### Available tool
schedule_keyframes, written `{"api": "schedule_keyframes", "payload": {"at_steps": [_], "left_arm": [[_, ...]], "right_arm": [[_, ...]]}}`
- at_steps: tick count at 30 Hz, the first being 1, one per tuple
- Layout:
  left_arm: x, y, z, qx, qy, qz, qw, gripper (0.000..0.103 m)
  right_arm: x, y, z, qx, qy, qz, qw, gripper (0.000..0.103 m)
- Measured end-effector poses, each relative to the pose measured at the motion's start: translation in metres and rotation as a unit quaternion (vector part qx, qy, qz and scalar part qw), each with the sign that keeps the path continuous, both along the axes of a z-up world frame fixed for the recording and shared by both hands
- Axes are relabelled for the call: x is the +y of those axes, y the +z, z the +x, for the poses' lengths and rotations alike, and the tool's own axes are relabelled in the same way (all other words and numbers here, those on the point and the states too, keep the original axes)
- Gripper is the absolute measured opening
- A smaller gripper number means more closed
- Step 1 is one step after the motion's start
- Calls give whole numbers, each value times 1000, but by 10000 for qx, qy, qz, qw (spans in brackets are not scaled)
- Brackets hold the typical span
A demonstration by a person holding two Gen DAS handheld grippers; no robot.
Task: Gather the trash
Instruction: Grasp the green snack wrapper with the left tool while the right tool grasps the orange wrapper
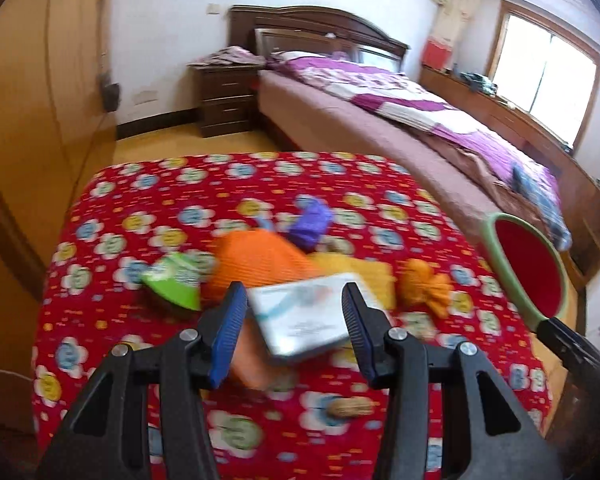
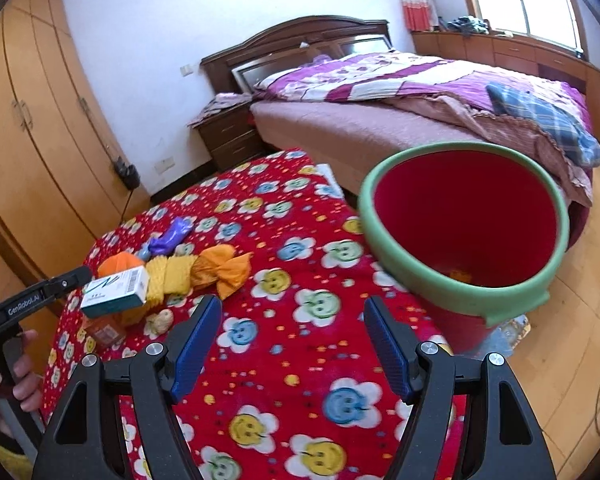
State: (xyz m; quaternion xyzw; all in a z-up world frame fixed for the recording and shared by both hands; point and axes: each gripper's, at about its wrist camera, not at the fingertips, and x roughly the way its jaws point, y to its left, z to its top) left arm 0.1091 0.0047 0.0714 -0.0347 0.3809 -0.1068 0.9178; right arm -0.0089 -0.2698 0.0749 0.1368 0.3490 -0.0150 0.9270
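My left gripper (image 1: 294,296) is shut on a white and teal carton (image 1: 304,320), held just above the red flowered tablecloth (image 1: 140,344). The right wrist view shows that carton (image 2: 114,294) at the tip of the left gripper (image 2: 66,282), with a hand on its handle. My right gripper (image 2: 293,305) stands open over the cloth with nothing between its blue pads. A red bucket with a green rim (image 2: 464,300) stands past the table's right edge, beyond the right finger. On the cloth lie an orange bag (image 1: 260,256), a purple wrapper (image 1: 310,224), a green packet (image 1: 176,280) and an orange wrapper (image 1: 424,284).
A peanut shell (image 1: 348,408) lies near the table's front. A bed with a purple quilt (image 2: 400,80) fills the room behind, beside a dark nightstand (image 1: 224,100). Wooden wardrobes (image 2: 32,120) line the left wall. Wooden floor (image 2: 572,320) shows to the right of the bucket.
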Motion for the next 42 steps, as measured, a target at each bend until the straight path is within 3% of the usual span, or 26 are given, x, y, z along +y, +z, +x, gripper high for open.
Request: {"api": "schedule_keyframes", "payload": {"at_steps": [7,13,19,28,40,42], "left_arm": [[49,-21,29,193,472,118,9986,50],[70,-39,52,373,596,157,9974,50],[74,-61,71,607,573,227,9962,50],[72,-74,82,626,483,270,9965,54],[71,-76,82,676,614,192,9956,55],[72,-75,83,689,598,108,9958,51]], "right_arm": [[26,-9,30,201,117,-131,9996,75],[43,-19,59,367,202,-238,9988,75],[55,-30,88,505,203,-341,9979,75],[66,-52,123,829,265,-481,9950,75],[73,-58,129,810,383,-508,9947,75],[75,-58,128,806,440,-488,9946,75]]}}
